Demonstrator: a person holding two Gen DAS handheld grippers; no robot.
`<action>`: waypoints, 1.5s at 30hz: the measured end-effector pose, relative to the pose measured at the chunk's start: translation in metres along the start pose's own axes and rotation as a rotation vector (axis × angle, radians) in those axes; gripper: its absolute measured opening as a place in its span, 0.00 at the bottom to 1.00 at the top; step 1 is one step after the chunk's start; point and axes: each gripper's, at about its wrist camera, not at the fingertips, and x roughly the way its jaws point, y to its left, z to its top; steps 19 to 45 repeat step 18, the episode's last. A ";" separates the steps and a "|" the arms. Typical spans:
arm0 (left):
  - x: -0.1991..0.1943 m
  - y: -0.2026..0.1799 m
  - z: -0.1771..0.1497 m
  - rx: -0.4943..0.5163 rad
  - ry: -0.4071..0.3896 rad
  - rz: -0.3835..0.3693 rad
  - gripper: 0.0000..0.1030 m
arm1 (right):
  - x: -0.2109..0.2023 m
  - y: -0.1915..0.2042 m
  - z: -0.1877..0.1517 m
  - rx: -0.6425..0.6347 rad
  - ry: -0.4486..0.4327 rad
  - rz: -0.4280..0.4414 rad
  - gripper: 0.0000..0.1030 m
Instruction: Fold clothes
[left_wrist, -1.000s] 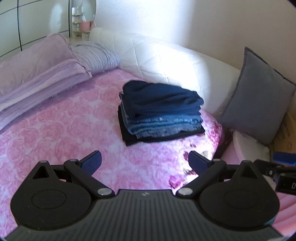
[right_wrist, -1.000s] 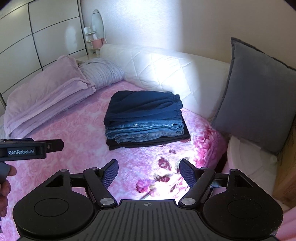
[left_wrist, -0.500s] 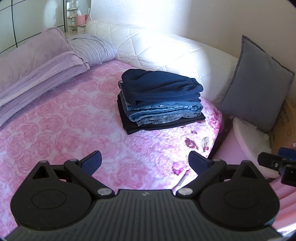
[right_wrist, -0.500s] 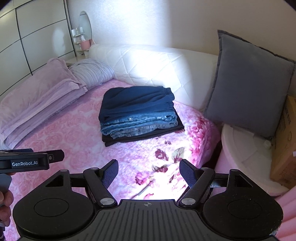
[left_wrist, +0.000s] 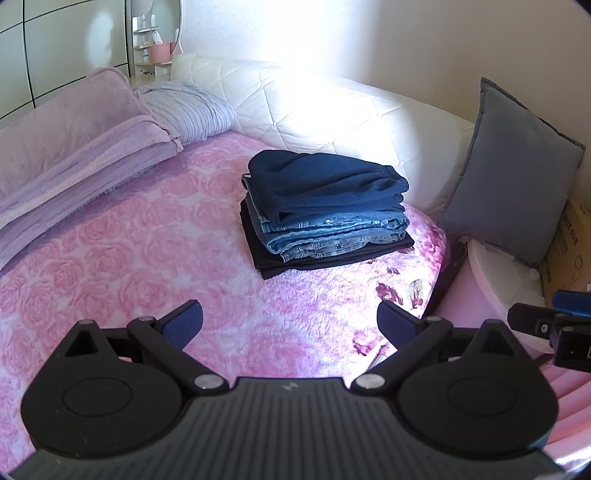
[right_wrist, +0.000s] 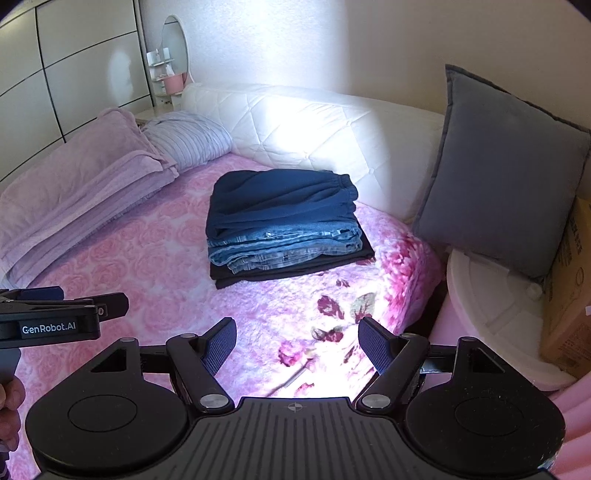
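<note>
- Left wrist view: my left gripper (left_wrist: 290, 319) has its fingers spread wide apart w/ nothing between them, hovering over the pink rose-pattern fleece bedspread (left_wrist: 122, 258), well short of the clothes.
- Right gripper (right_wrist: 297, 341) likewise spread and empty, just beside the left one, nearer the bed's edge. Both point at the pile, so I judge I'm standing off, not reaching.
- Task item: stack of folded clothes (right_wrist: 284, 225) sits mid-bed, near the white quilted headboard (right_wrist: 314, 118). Top layer navy fleece sweatpants (left_wrist: 325, 181) w/ elastic waistband showing, then faded blue denim jeans (left_wrist: 332, 236), then a black garment (left_wrist: 266, 266) at the bottom, sticking out a bit at the near corner.
- Edges roughly squared, heaviest flat piece lowest – prob. why the pile stands w/o leaning.
- No unfolded garment visible in either view; I'd judge folding done or nearly so.
- Containers: brown cardboard box (right_wrist: 570, 295) at far right behind the grey square cushion (right_wrist: 498, 173); contents not visible. White round-edged surface (right_wrist: 491, 314) below the cushion – can't tell what it is.
</note>
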 end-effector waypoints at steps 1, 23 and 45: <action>0.000 0.000 0.000 0.003 -0.004 -0.001 0.97 | 0.000 0.002 0.001 -0.006 -0.001 -0.001 0.74; -0.004 -0.014 0.005 0.038 -0.031 0.002 0.98 | 0.003 0.002 0.007 -0.034 -0.019 0.017 0.74; -0.004 -0.014 0.005 0.038 -0.031 0.002 0.98 | 0.003 0.002 0.007 -0.034 -0.019 0.017 0.74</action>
